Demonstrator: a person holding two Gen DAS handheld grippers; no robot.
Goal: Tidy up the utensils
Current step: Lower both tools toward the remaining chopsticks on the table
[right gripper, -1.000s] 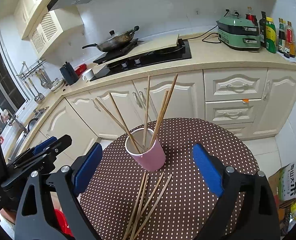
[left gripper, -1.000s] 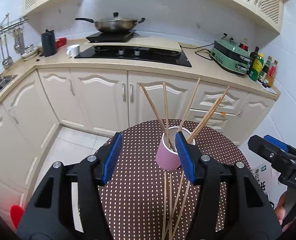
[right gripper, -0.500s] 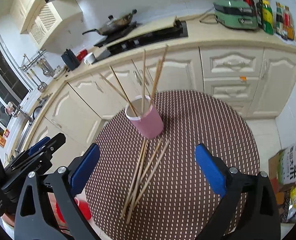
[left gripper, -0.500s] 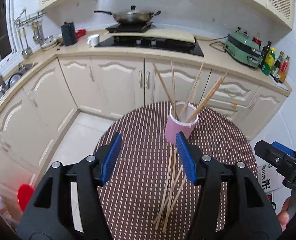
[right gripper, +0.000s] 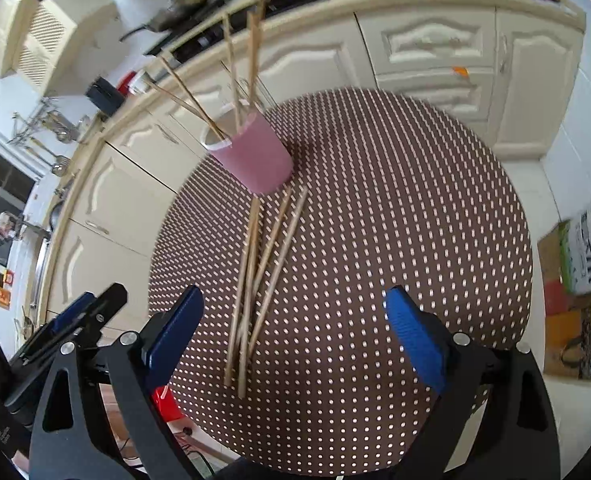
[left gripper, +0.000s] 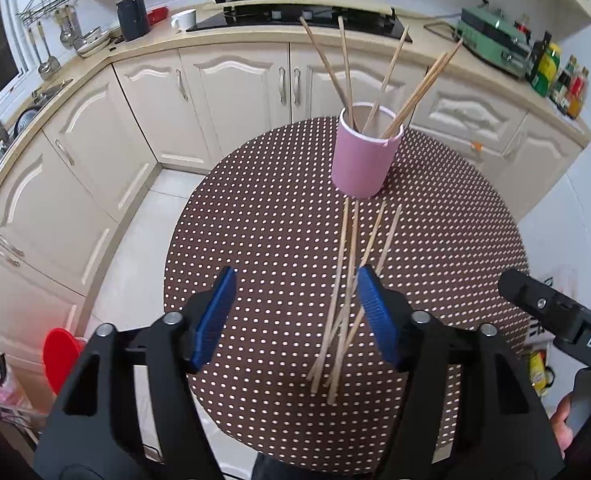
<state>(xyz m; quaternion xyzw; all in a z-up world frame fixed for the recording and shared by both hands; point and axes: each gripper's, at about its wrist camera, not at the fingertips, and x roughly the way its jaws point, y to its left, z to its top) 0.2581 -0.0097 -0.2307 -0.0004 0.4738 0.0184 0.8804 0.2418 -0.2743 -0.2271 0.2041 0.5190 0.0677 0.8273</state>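
Four loose sticks: four thin wooden chopsticks (left gripper: 349,280) (right gripper: 257,276) are lying flat on the table, fanning out from the foot of the pink cup toward the grippers and crossing each other at the near ends.
Pink cup: the pink cup (left gripper: 365,152) (right gripper: 253,156) is standing upright on the far part of the table.
Sticks in the cup: five or so more chopsticks (left gripper: 383,76) (right gripper: 235,76) are standing in the pink cup and leaning out over its rim.
Table: the round table (left gripper: 255,240) (right gripper: 415,200) under the pink cup is wearing a brown cloth with white dots.
Left claw: the left gripper (left gripper: 295,312) is hanging on the near side of the pink cup, over the table. Its jaws are opening and nothing is pinched in them. The loose sticks are lying under its right blue pad (left gripper: 375,316), a bit off from the gap.
Right claw: the right gripper (right gripper: 295,336) is also hanging on the near side of the pink cup. Its jaws are spread wide and are gripping nothing. The near ends of the loose sticks are lying below the gap, close to its left blue pad (right gripper: 173,332).
Kitchen: cream cupboards (left gripper: 231,92) are standing behind the pink cup.
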